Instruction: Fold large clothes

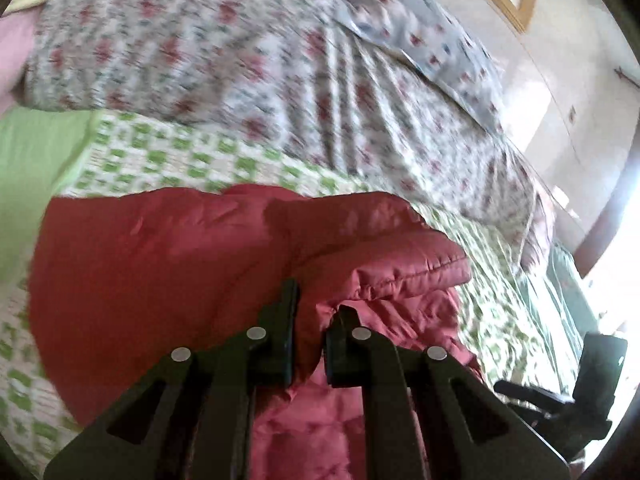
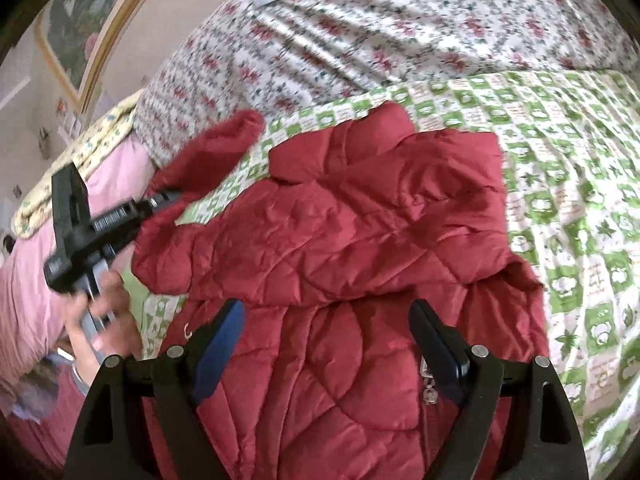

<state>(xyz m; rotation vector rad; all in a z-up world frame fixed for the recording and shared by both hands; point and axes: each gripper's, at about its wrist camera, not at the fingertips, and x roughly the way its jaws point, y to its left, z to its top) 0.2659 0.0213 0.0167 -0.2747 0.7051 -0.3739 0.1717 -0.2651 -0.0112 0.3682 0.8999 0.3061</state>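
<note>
Left tongs (image 1: 310,320) pinch the rumpled red quilted jacket (image 2: 360,220) by its sleeve; right tongs (image 2: 326,332) gape wide above it.

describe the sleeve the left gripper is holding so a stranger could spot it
Start at the bed with its green-checked sheet, where the red jacket lies spread. The sleeve juts from the jacket's left side toward the floral quilt. It is the only part pinched in the left gripper.
</note>
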